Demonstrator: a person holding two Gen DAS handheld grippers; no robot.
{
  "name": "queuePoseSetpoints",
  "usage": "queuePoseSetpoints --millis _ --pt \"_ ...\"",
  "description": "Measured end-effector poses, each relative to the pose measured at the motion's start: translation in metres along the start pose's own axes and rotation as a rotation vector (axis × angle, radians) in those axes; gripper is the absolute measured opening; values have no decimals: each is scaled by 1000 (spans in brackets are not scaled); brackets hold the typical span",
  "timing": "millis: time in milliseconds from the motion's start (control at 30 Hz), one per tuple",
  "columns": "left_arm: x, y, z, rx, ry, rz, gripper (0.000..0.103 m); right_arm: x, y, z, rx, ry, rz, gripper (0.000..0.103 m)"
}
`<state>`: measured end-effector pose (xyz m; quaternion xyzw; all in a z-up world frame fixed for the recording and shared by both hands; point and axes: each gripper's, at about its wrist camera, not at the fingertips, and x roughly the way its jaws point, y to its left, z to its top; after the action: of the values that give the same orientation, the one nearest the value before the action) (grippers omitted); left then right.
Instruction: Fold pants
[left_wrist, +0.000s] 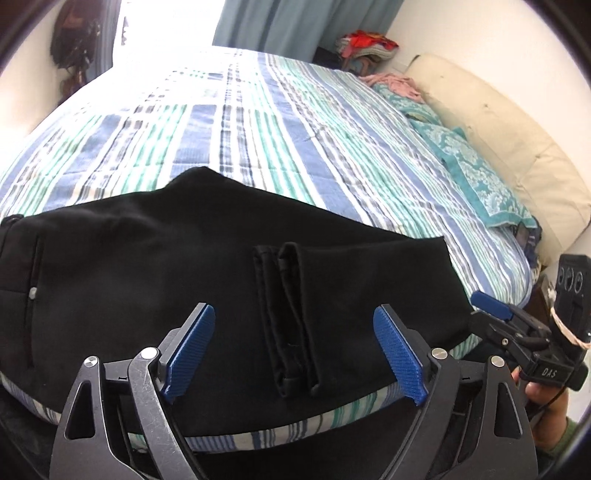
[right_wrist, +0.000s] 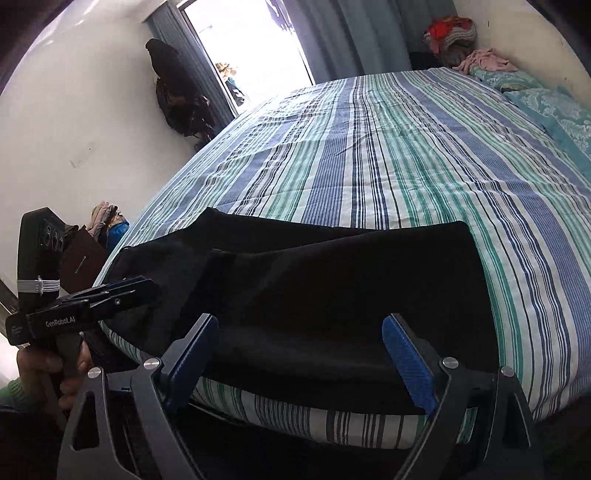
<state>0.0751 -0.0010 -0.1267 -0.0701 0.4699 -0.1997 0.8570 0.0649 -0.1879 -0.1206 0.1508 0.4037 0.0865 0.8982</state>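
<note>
Black pants (left_wrist: 177, 266) lie folded on the near edge of the striped bed (left_wrist: 258, 122), with the two leg hems (left_wrist: 291, 325) lying on top near the front. My left gripper (left_wrist: 293, 350) is open and empty, its blue pads either side of the hems, just above the cloth. My right gripper (right_wrist: 314, 358) is open and empty over the pants (right_wrist: 351, 280) at the bed's (right_wrist: 406, 147) front edge. The right gripper also shows at the right in the left wrist view (left_wrist: 495, 306). The left gripper shows at the left in the right wrist view (right_wrist: 122, 288).
Teal patterned pillows (left_wrist: 476, 181) and a cream headboard (left_wrist: 509, 140) line the bed's right side. Piled clothes (left_wrist: 365, 44) sit in the far corner. Bags hang on the left wall (right_wrist: 177, 96) beside a bright doorway. More clothes (right_wrist: 107, 218) lie left of the bed.
</note>
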Motion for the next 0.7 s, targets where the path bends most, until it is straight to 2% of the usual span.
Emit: queuePoseSetpoints --millis 233,500,633,700 --pt "-3 42 2 -123 -6 74 89 2 -9 -2 40 -10 -16 90" --pt "-18 74 18 -173 -32 126 89 5 -14 -1 49 -14 -29 90" --pt "-58 139 51 -263 -114 166 89 2 -15 0 52 -28 -29 90" --pt "-75 187 67 -349 -113 168 91 1 -19 0 66 -34 -27 90"
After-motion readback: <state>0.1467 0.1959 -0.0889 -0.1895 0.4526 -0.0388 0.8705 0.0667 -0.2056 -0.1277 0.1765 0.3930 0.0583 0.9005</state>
